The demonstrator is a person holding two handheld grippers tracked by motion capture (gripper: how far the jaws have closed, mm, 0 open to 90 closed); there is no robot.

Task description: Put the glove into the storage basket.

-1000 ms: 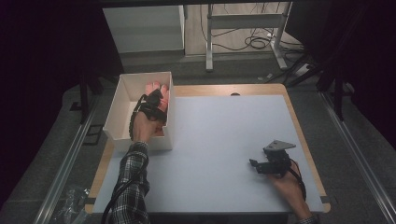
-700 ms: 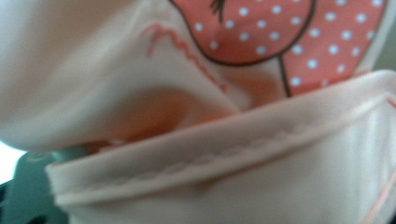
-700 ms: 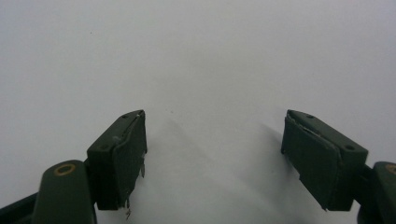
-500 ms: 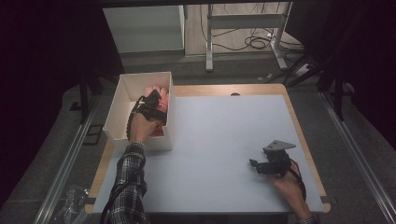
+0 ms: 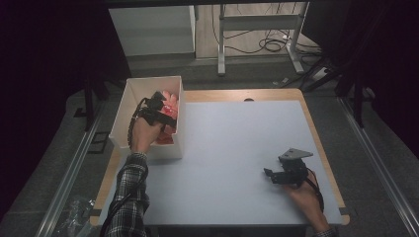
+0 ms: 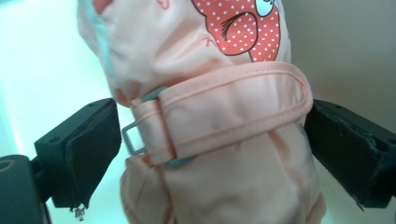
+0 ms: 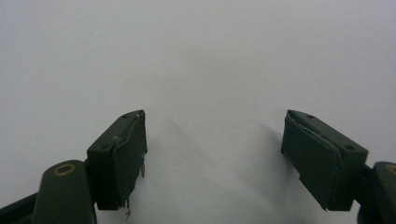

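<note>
A pale pink mitten [image 6: 219, 116] with a red dotted print and a buckled strap lies in a white box [image 5: 148, 81] at the table's left edge, where it shows as pink and red cloth [image 5: 171, 100]. My left gripper [image 5: 160, 101] reaches into the box. Its jaws have just been opening and now stand wide on either side of the mitten's cuff, the left pad [image 6: 95, 154] clear of the cloth. My right gripper [image 5: 269, 174] rests low on the white table [image 5: 237, 138] near the front right. It is open, with nothing between its pads [image 7: 128, 158].
The box has tall walls around my left hand. A wooden border [image 5: 321, 148] runs round the tabletop. Metal rails [image 5: 69, 173] flank the table, and a desk frame with cables [image 5: 257, 44] stands on the floor beyond.
My left hand has shifted slightly back toward the near side of the box. The right hand has not moved.
</note>
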